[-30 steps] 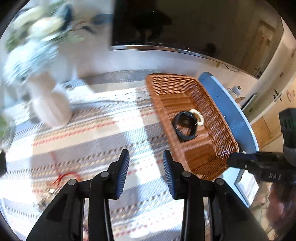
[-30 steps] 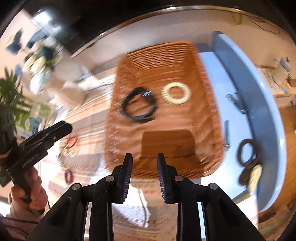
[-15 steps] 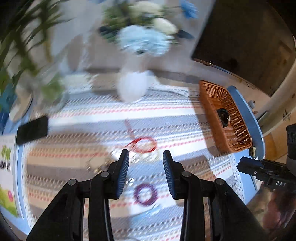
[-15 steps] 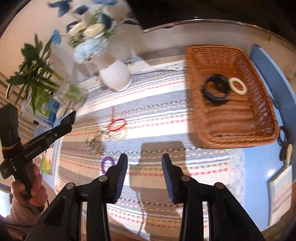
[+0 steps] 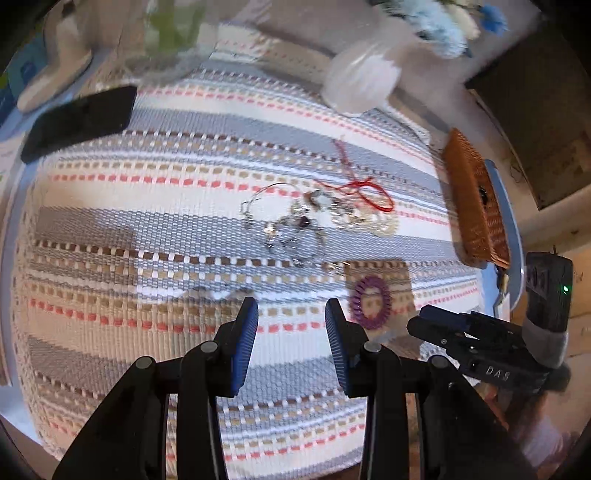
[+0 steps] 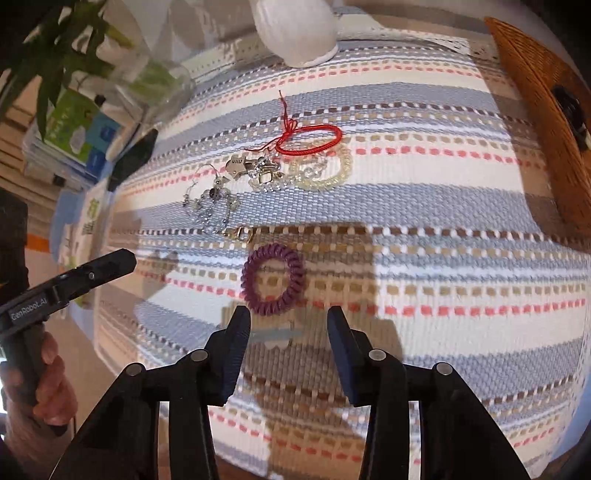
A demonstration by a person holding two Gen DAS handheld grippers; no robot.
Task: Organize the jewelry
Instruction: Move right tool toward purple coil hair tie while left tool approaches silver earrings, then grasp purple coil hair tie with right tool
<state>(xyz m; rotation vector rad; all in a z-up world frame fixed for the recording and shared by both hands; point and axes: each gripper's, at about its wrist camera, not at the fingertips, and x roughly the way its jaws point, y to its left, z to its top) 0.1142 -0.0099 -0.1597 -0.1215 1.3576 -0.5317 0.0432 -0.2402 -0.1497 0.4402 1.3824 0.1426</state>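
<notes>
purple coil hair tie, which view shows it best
The right wrist view: the purple coil hair tie lies sharp, whole and near centre on the striped mat, just ahead of the open right gripper. The left wrist view shows it smaller, blurrier, off to the right.

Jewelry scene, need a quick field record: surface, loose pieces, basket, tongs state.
surface: striped woven cloth
loose pieces: purple coil band; red cord bracelet; pale coil band; tangle of silver chains and charms
basket: wicker basket at the cloth's right edge, a dark item inside
left tongs: open, empty
right tongs: open, empty, purple coil band just ahead of the tips, not between them
other: black phone; white vase
</notes>
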